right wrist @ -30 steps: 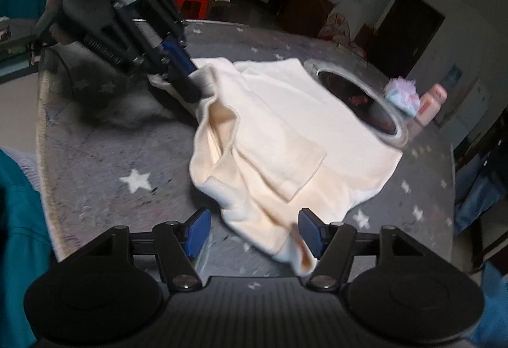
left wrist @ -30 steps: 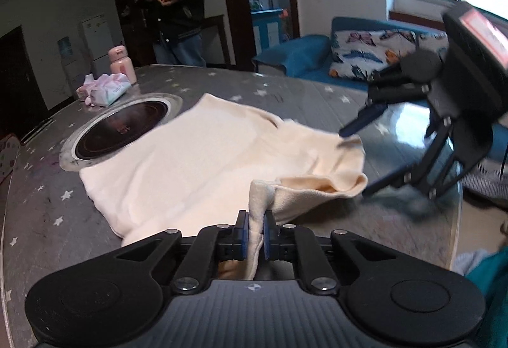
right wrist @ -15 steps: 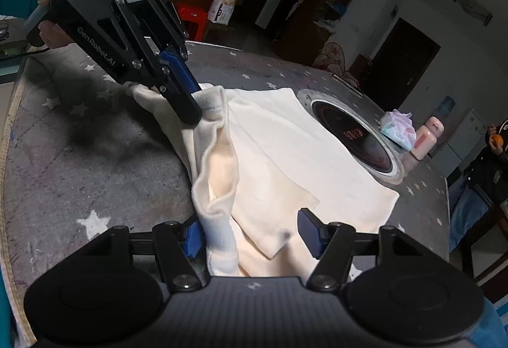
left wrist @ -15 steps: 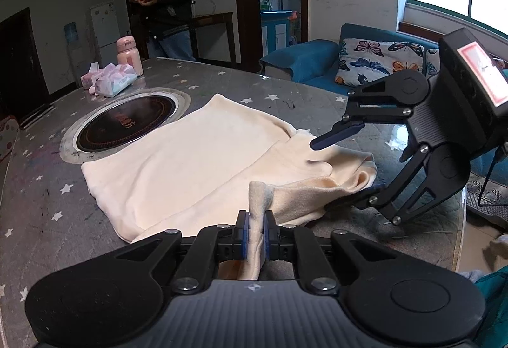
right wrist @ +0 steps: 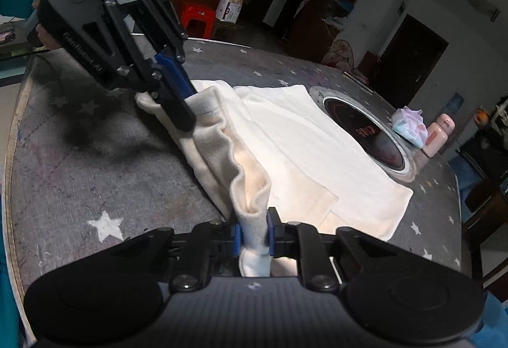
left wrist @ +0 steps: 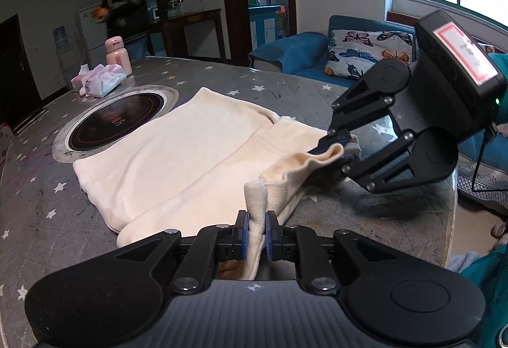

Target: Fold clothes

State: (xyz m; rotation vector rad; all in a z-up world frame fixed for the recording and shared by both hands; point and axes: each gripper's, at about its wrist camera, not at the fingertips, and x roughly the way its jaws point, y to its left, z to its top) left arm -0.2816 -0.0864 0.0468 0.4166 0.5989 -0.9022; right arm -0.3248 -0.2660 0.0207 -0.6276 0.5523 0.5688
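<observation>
On the star-patterned table [left wrist: 222, 78], beside the round hob [left wrist: 117, 121], the cream garment [left wrist: 190, 154] is pinched by the left gripper [left wrist: 254, 230] and by the just-closed right gripper [right wrist: 253, 235].

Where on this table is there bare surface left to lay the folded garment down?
Bare grey table lies on the near side, by the cream garment and the left gripper. Another bare strip runs behind the garment toward the sofa. The inset burner, tissue pack and pink bottle crowd the far corner.
</observation>
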